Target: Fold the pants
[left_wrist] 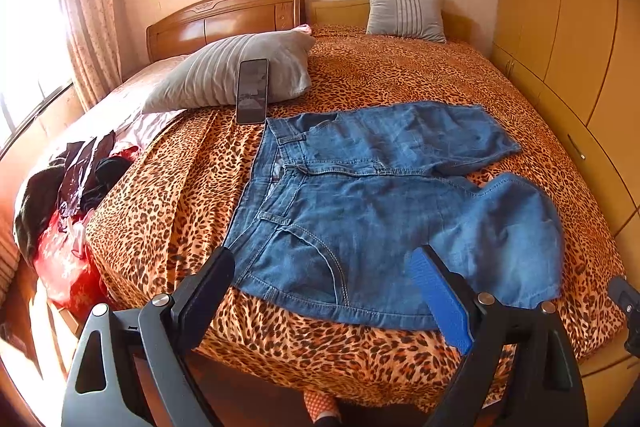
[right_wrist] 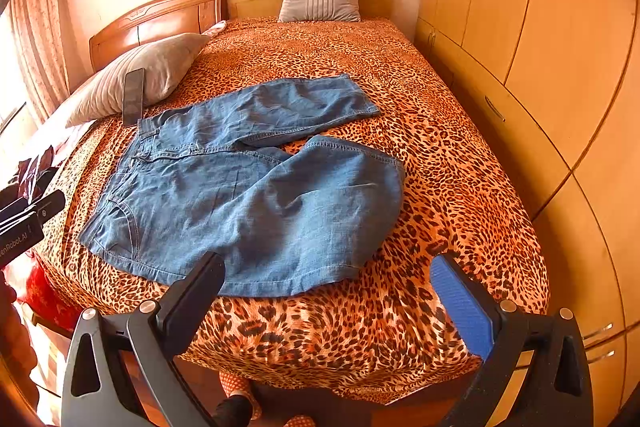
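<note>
Blue denim pants (left_wrist: 360, 203) lie flat on the leopard-print bed (left_wrist: 180, 195), waistband to the left, both legs running right with a gap between them. They also show in the right wrist view (right_wrist: 248, 187). My left gripper (left_wrist: 324, 267) is open and empty, hovering over the near hip and pocket edge. My right gripper (right_wrist: 328, 275) is open and empty, over the near leg's lower edge at the bed's front. The left gripper's body shows at the left edge of the right wrist view (right_wrist: 28, 223).
A phone (left_wrist: 252, 91) leans on a grey pillow (left_wrist: 232, 71) just beyond the waistband. A second pillow (left_wrist: 406, 13) stands at the headboard. Dark and red clothes (left_wrist: 68, 195) are piled at the bed's left edge. Wardrobes (right_wrist: 540, 47) line the right side.
</note>
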A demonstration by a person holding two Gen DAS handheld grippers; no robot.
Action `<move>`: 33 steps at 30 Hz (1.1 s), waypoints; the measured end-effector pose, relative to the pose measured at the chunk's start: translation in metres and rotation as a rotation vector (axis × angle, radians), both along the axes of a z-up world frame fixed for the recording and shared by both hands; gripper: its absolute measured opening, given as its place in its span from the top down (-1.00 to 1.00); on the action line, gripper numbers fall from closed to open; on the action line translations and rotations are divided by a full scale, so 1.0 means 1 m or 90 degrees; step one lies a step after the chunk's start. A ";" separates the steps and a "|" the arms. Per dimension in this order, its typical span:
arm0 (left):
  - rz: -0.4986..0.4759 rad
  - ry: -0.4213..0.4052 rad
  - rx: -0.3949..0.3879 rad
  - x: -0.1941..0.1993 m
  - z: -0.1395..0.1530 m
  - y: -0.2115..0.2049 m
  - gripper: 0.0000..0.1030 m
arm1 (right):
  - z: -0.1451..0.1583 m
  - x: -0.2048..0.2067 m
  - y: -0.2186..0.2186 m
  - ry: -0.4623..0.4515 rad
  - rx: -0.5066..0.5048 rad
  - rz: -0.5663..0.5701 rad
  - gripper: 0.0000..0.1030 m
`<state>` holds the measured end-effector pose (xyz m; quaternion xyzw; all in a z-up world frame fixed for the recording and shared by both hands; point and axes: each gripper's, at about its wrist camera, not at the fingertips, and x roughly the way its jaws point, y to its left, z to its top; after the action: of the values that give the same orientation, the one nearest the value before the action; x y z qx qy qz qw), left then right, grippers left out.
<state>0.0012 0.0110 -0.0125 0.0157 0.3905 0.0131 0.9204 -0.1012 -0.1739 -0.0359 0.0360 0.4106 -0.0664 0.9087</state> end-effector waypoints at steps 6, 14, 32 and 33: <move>0.006 0.004 0.000 0.004 -0.002 0.000 -0.75 | 0.001 0.001 0.000 -0.002 0.000 0.001 -0.99; 0.006 0.011 0.002 0.008 -0.004 -0.001 -0.75 | -0.001 0.004 0.002 0.000 0.001 0.002 -0.99; 0.007 0.019 0.001 0.013 -0.007 0.000 -0.77 | -0.005 0.011 0.008 0.006 0.001 0.009 -0.99; 0.007 0.020 0.002 0.013 -0.008 0.000 -0.77 | -0.005 0.012 0.009 0.006 0.002 0.009 -0.99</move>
<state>0.0142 0.0114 -0.0202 0.0150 0.4051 0.0186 0.9140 -0.0894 -0.1652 -0.0411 0.0340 0.4152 -0.0596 0.9071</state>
